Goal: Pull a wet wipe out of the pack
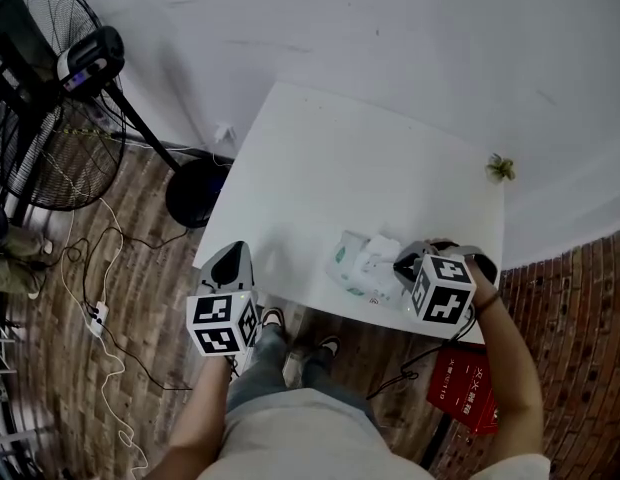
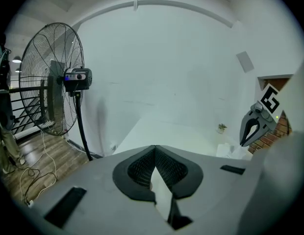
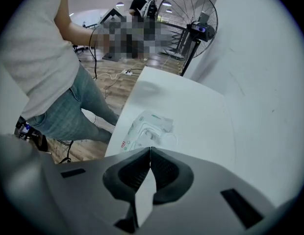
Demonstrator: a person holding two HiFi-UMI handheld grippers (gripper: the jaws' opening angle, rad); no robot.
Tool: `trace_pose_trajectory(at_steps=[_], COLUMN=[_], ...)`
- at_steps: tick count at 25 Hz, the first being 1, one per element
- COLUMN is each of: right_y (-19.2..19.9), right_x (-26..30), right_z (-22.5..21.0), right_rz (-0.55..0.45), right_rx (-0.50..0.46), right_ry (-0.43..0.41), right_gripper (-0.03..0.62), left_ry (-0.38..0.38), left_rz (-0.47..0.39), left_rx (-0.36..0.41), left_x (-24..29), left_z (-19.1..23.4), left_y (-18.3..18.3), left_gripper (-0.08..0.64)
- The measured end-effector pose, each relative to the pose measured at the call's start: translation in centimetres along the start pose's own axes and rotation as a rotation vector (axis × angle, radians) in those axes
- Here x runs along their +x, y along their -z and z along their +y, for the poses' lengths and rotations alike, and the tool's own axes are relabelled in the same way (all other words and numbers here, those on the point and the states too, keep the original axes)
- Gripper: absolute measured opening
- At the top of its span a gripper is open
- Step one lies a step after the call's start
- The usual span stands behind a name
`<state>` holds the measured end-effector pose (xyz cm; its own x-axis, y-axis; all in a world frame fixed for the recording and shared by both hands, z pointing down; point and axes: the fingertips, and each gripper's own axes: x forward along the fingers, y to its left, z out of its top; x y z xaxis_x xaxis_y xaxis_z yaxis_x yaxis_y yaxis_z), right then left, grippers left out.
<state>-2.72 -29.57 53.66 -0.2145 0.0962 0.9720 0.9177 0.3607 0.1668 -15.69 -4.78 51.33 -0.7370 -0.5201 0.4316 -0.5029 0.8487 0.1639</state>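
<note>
The wet wipe pack (image 1: 362, 266) is white with green print and lies flat near the front right edge of the white table (image 1: 350, 168). Something white stands up at its top, either a flap or a wipe. My right gripper (image 1: 403, 265) hovers at the pack's right end with its jaws shut and nothing between them. In the right gripper view the pack (image 3: 146, 128) lies just beyond the closed tips (image 3: 150, 150). My left gripper (image 1: 233, 258) is held off the table's front left corner, away from the pack. Its jaws (image 2: 155, 148) are shut and empty.
A standing fan (image 1: 52, 133) and its round base (image 1: 194, 192) are on the wooden floor at the left, with cables and a power strip (image 1: 95, 315). A small dried sprig (image 1: 501, 168) lies at the table's far right edge. A red box (image 1: 467, 386) sits on the floor under my right arm.
</note>
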Motion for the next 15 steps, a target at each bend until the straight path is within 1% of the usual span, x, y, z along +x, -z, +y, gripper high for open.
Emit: trace_pose_trajectory(at_steps=[10,15], right_y=[0.1,0.0], right_x=[-1.4,-2.4], right_z=[-0.4,-0.7], right_rz=[0.015,0.006], right_rx=[0.024,0.049], right_ry=[0.025,0.035], right_gripper=[0.003,0.003], left_ry=[0.022,0.035], left_rz=[-0.023,-0.041], left_rx=[-0.011,-0.006], left_x=[0.7,1.4], left_z=[-0.1,-0.1], left_y=[-1.1,-2.2], left_gripper=[0.000,0.000])
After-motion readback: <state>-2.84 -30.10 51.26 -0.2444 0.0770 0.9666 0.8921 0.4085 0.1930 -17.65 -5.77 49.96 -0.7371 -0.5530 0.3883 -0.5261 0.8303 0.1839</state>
